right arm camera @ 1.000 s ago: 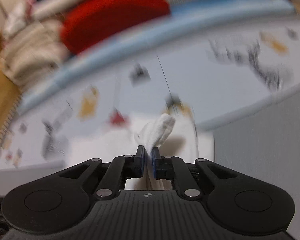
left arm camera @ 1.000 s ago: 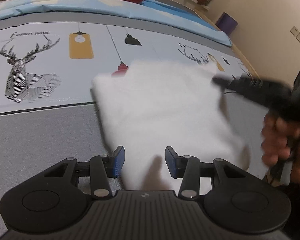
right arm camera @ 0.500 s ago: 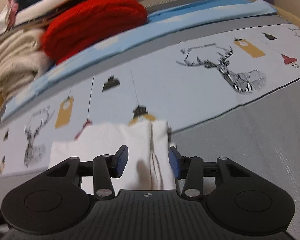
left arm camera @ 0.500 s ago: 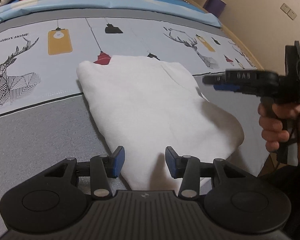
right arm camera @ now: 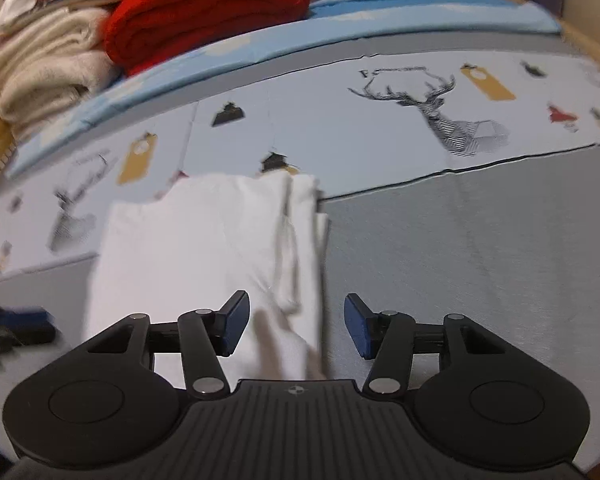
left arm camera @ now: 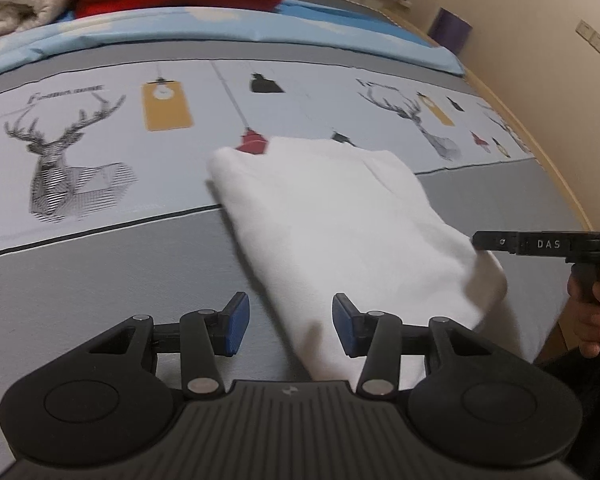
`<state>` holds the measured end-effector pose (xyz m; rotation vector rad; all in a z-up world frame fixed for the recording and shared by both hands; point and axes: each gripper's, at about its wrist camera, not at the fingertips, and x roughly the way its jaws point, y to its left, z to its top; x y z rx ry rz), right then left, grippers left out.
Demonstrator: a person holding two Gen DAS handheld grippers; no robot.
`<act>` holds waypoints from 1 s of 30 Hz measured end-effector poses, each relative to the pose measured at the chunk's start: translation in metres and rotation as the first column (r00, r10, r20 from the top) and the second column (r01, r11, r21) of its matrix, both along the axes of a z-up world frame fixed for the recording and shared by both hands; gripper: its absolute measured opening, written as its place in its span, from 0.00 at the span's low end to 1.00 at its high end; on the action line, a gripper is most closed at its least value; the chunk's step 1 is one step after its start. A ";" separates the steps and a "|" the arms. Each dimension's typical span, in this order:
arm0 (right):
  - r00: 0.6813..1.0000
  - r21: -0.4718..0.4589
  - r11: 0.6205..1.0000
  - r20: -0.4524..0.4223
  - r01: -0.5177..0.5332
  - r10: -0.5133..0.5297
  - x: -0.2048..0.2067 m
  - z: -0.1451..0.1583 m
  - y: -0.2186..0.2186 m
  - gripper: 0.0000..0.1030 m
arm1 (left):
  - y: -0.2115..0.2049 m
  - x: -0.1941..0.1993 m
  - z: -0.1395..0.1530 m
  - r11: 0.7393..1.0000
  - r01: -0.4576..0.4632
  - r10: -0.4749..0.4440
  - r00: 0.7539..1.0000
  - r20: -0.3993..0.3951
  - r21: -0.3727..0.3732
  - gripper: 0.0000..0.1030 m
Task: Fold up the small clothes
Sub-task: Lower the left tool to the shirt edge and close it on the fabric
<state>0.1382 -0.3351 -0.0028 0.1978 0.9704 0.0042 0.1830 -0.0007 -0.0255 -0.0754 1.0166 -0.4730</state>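
A white garment [left arm camera: 340,232] lies folded on the printed bedsheet [left arm camera: 100,240]; it also shows in the right wrist view [right arm camera: 204,248]. My left gripper [left arm camera: 290,328] is open and empty, with its jaws over the garment's near corner. My right gripper [right arm camera: 296,326] is open and empty, over the garment's near right edge, where a folded sleeve strip lies. From the left wrist view the right gripper's fingers [left arm camera: 516,243] reach in from the right at the garment's right edge. A blurred part of the left gripper shows at the left edge of the right wrist view [right arm camera: 16,326].
A red folded knit [right arm camera: 204,12] and cream folded clothes [right arm camera: 40,68] are stacked at the far edge of the bed. A blue sheet band [left arm camera: 220,28] runs across the back. The bed's wooden edge [left arm camera: 560,184] and a wall lie to the right.
My right gripper was shut on a white fold one second ago; it let go, opened and drew back low over the garment's edge. The left gripper stayed open and shifted slightly.
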 end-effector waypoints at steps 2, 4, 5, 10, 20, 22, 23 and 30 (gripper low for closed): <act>0.999 0.001 0.999 -0.004 0.033 -0.033 0.002 -0.003 -0.002 0.53 | 0.007 -0.001 0.003 1.000 -0.018 0.018 1.000 0.004 0.000 0.49; 0.998 0.025 0.998 -0.002 0.060 -0.060 0.005 -0.006 -0.003 0.53 | 0.013 -0.002 0.005 1.000 -0.031 0.031 1.000 0.004 -0.004 0.50; 0.998 0.019 0.998 -0.020 0.059 -0.059 0.007 -0.010 -0.002 0.53 | 0.016 -0.003 0.006 0.999 -0.035 0.035 0.999 0.006 -0.004 0.50; 0.997 -0.011 0.999 -0.067 0.043 -0.044 0.012 -0.023 0.005 0.53 | 0.028 -0.005 0.009 0.999 -0.050 0.050 0.999 0.013 0.001 0.50; 0.996 -0.023 0.997 -0.047 0.080 -0.081 0.008 -0.019 0.000 0.53 | 0.033 -0.007 0.010 0.998 -0.057 0.057 0.998 0.015 0.006 0.50; 0.995 -0.023 0.996 -0.037 0.089 -0.090 0.007 -0.018 -0.002 0.53 | 0.032 -0.007 0.009 0.998 -0.057 0.057 0.998 0.014 0.009 0.50; 0.995 -0.021 0.996 -0.033 0.092 -0.093 0.007 -0.017 -0.003 0.53 | 0.031 -0.006 0.008 0.998 -0.059 0.058 0.998 0.015 0.012 0.50; 0.996 -0.022 0.996 0.005 0.090 -0.090 0.004 -0.010 -0.008 0.53 | 0.029 -0.004 0.006 0.996 -0.081 0.080 0.996 0.026 0.025 0.47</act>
